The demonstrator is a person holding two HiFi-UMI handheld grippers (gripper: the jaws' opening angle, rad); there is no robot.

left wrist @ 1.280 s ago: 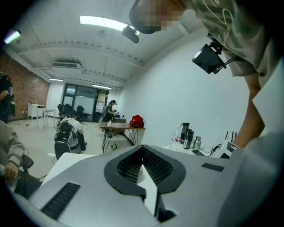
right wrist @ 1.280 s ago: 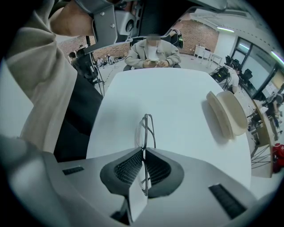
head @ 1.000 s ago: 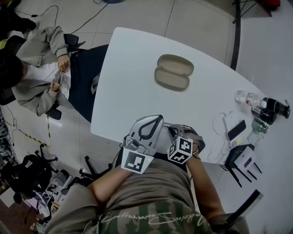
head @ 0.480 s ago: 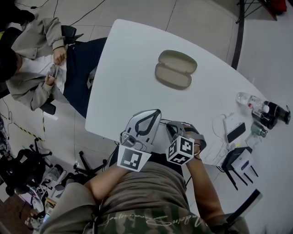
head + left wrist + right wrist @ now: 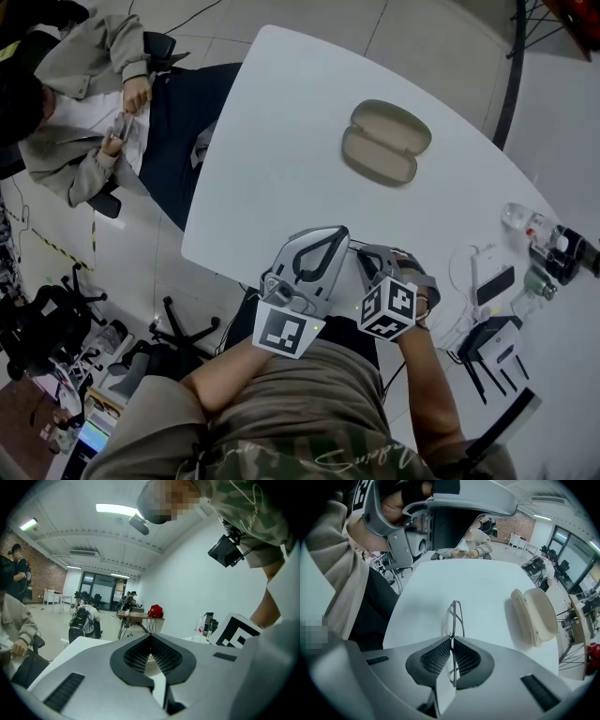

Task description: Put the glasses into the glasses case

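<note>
R gripper (image 5: pixel 452 638) clamps glasses (image 5: pixel 454 613), hidden in head view; L gripper (image 5: pixel 150 637) closed, empty; case (image 5: pixel 386 142) open.

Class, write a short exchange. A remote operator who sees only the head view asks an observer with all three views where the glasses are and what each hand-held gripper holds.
Operator: I see the glasses case lying open, but I cannot find the glasses. Where are they?
Observer: The right gripper view shows the right hand-held gripper shut on them. They are a thin wire frame, held edge-on.
Operator: Is the left one carrying anything?
Observer: No. The left gripper view shows the left hand-held gripper with its jaws together and nothing between them.
</note>
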